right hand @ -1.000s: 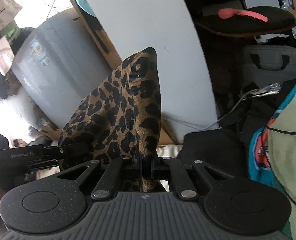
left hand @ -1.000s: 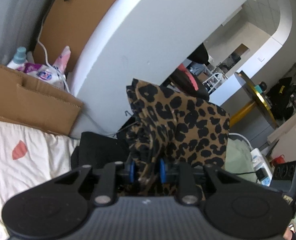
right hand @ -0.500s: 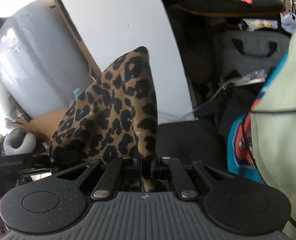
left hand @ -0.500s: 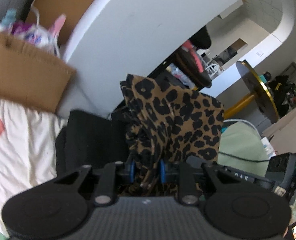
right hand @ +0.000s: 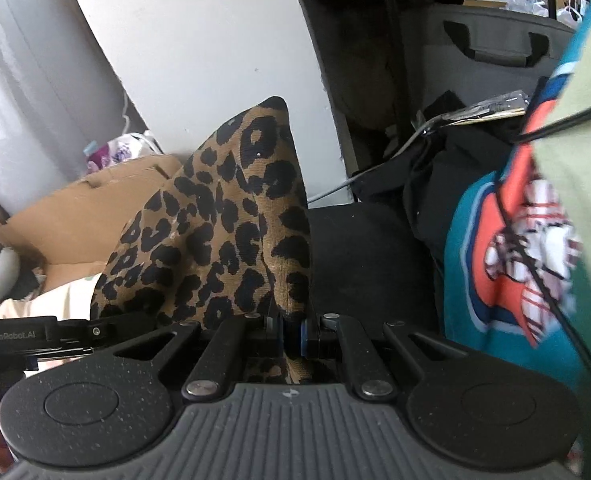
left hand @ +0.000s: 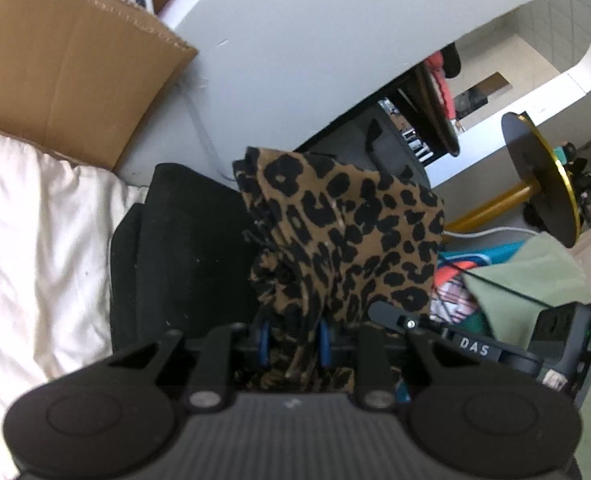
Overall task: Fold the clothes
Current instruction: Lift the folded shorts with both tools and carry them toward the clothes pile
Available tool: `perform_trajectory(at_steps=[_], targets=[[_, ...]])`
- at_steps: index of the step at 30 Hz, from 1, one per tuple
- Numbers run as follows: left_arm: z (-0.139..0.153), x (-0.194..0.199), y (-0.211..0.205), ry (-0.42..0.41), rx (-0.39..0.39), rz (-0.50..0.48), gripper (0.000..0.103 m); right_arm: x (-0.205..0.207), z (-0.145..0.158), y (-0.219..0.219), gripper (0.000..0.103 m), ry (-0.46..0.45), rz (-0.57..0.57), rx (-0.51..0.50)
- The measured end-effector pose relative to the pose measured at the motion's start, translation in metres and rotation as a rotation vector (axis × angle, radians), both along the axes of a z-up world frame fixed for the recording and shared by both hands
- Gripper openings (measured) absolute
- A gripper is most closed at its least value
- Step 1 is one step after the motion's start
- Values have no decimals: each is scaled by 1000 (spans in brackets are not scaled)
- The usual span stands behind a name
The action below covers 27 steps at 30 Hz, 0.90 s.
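A leopard-print garment (left hand: 347, 236) is held up between both grippers, above a black garment (left hand: 183, 248) lying on the white bedding. My left gripper (left hand: 293, 340) is shut on a bunched edge of the leopard cloth. My right gripper (right hand: 291, 334) is shut on another edge of it (right hand: 231, 224), the cloth standing up in a peak. The right gripper's body shows at the lower right of the left wrist view (left hand: 475, 346), and the left gripper's body shows at the left of the right wrist view (right hand: 35, 338).
White bedding (left hand: 35, 248) lies at left with a cardboard box (left hand: 63, 60) behind it. A pile of clothes, teal printed (right hand: 507, 264) and pale green (left hand: 535, 280), lies at right. A white panel (left hand: 315, 52) and a grey bag (right hand: 487, 56) stand behind.
Both grippers have dropped lower and tilted down with the leopard garment, closer to the black garment and the clothes pile. The grips have not changed.
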State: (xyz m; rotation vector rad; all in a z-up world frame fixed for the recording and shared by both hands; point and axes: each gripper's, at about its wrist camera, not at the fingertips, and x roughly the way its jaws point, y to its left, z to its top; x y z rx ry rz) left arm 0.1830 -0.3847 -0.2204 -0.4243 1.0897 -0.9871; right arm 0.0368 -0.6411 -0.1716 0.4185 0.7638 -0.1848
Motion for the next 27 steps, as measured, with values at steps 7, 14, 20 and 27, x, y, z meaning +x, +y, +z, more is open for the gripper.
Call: perform_trajectory(at_steps=[7, 14, 20, 27], targets=[[-27, 29, -12, 3, 1, 0, 24, 32, -35, -7, 6, 10, -7, -20], [-49, 49, -20, 9, 18, -11, 24, 57, -65, -15, 6, 24, -20, -22], [-71, 64, -26, 45, 19, 9, 23, 70, -83, -25, 6, 34, -36, 13], [-89, 77, -35, 77, 37, 31, 23, 82, -101, -47, 6, 63, -86, 49]])
